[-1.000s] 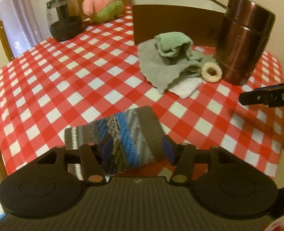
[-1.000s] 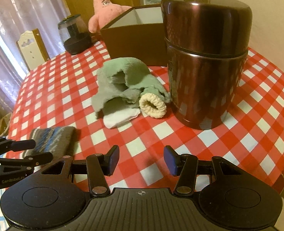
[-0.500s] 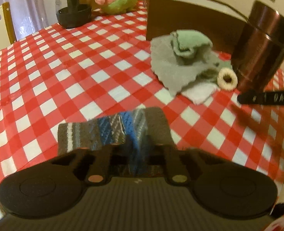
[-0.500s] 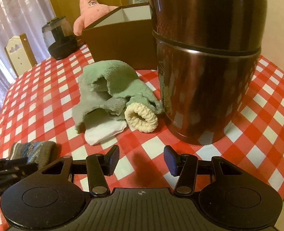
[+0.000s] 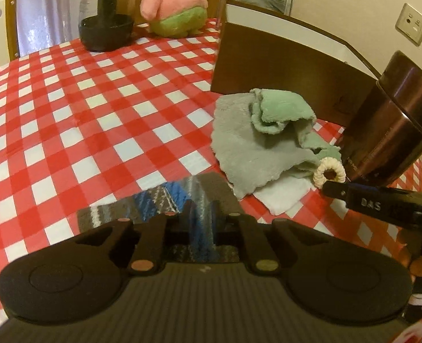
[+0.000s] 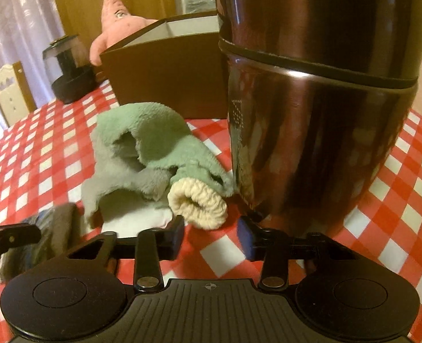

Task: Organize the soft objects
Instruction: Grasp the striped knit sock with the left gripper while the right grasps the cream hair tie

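1. Knit striped sock [image 5: 182, 200], woolly in grey and blue, sits pinched between the closed fingers of the left tongs [image 5: 202, 223].
2. Fluffy green-grey cloths [image 6: 142, 154] lie crumpled ahead of the right tongs [image 6: 211, 235].
3. Right tongs gape wide, empty, the ribbed cream scrunchie [image 6: 199, 203] just beyond the tips, beside a glossy brown metal flask [image 6: 311, 100].

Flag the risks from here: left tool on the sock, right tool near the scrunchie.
1. The left tool seems to pinch only a fold of the sock; it may slip out on lifting.
2. The scrunchie touches the green cloth; the open right tool could snag both.
3. The flask stands close; a sideways nudge might tip it.
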{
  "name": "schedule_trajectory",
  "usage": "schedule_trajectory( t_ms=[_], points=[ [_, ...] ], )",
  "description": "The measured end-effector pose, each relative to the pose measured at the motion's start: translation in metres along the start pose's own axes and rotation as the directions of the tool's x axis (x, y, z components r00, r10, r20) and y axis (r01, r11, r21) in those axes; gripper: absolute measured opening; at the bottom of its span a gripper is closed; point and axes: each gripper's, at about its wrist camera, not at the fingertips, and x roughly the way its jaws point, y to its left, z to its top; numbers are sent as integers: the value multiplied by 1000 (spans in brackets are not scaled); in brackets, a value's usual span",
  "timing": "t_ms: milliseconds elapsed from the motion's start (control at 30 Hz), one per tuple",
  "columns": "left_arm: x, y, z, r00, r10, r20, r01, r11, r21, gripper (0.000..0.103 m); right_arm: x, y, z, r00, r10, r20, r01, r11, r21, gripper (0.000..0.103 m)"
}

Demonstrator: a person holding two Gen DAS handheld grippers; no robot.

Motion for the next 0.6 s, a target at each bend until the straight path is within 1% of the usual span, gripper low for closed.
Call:
schedule_trajectory(
  t_ms=[33,67,100,167,200,233,333,433,500,600],
  points=[
    [0,0,0,1000,2,0,-2,1000,5,14,3,0,1,1000,-9,5,9,1000,11,32],
    [1,0,0,1000,2,-7,-2,1000,10,14,6,-1,1,1000,-15,7,15,1000,20,24],
    [3,1,0,1000,3,-15,-3,1000,14,14,8,-1,2,1000,-15,8,15,1000,23,15],
    [5,3,-2,1000,7,-26,-6,1000,18,14,10,1,3,1000,-14,10,13,1000,9,8],
    [6,4,-3,999,4,-33,-3,1000,19,11,9,1,3,1000,-8,13,8,1000,-3,7],
    [7,4,-5,999,1,-41,-1,1000,21,5,7,1,2,1000,0,16,0,1000,-13,7],
    [5,4,-10,999,-8,-42,9,1000,30,4,-3,1,0,999,32,11,-32,999,-41,6],
    [0,0,-14,999,-31,-42,32,998,45,3,-15,-2,-3,997,72,-11,-73,995,-62,6],
    [-4,-5,-19,997,-60,-53,63,997,54,3,-25,-4,-8,995,94,-38,-97,992,-83,6],
    [-9,-16,-28,992,-104,-77,109,992,58,3,-38,-6,-18,991,103,-89,-112,988,-107,6]
  ],
)
